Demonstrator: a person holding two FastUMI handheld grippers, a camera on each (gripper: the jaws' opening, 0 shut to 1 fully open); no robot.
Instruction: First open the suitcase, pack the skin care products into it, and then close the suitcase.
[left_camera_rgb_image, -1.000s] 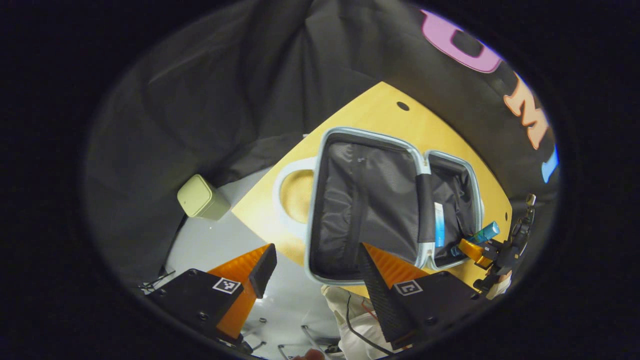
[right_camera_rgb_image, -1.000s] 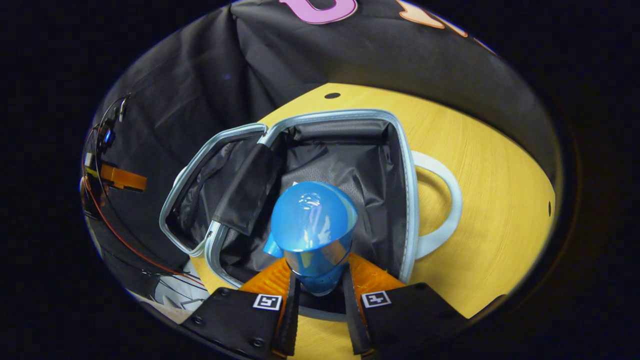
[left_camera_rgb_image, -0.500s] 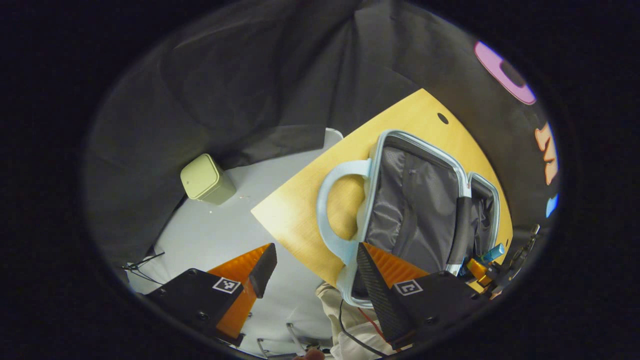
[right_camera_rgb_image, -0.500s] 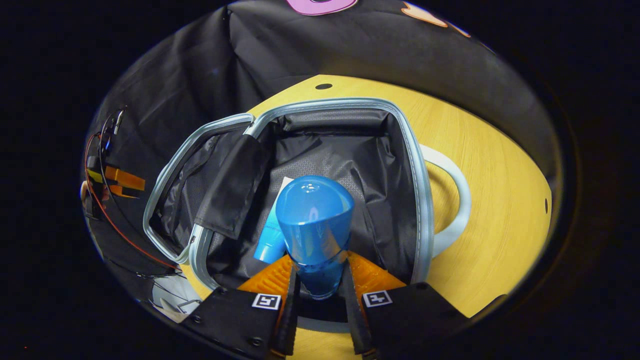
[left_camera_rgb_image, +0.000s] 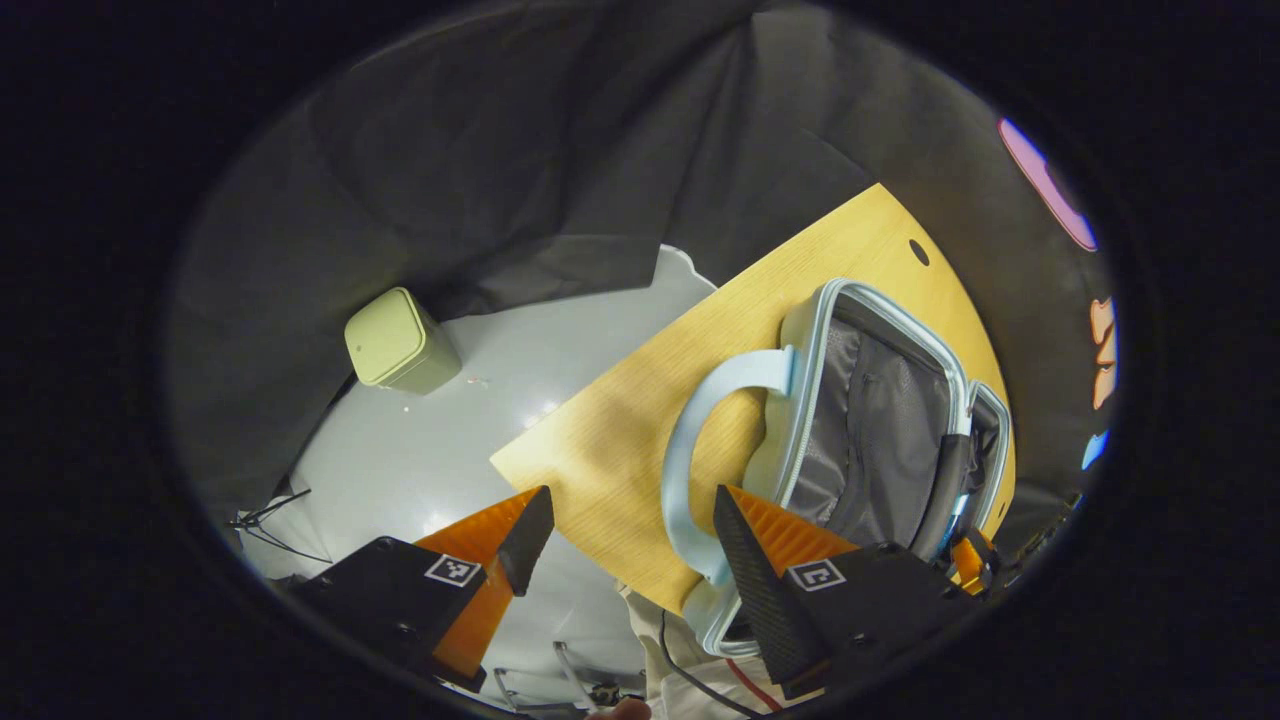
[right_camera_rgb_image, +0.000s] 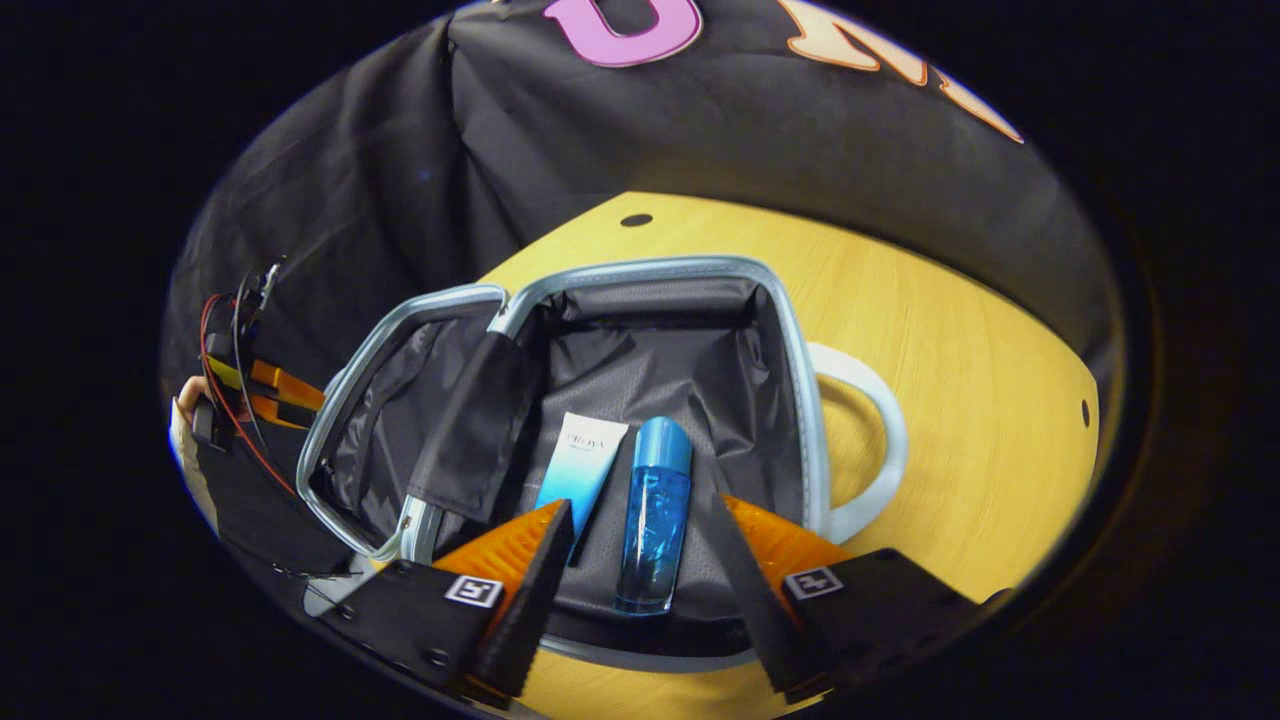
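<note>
Lying open on the pale wooden table (right_camera_rgb_image: 950, 330), the suitcase (right_camera_rgb_image: 690, 275) shows a rounded light-blue rim with a zip edge, crinkled dark fabric lining and a loose black flap (right_camera_rgb_image: 480, 420) across the hinge side; its curved pale handle (right_camera_rgb_image: 880, 430) rests flat on the wood. Inside the deeper half, a glossy blue bottle (right_camera_rgb_image: 655, 525) with a rounded cap lies on its side just beside a flat white-to-blue tube (right_camera_rgb_image: 583, 468). Half a second ago the right gripper (right_camera_rgb_image: 640, 590) was pinching that bottle upright; now its ribbed fingers are spread wide and the bottle lies free between them on the lining. In the left gripper view, the left gripper (left_camera_rgb_image: 625, 545) has its fingers parted on nothing, having swung further left, so the suitcase (left_camera_rgb_image: 880, 420) sits nearer the edge, with a pale green box-shaped bin (left_camera_rgb_image: 398, 340) on the grey floor (left_camera_rgb_image: 450, 440).
</note>
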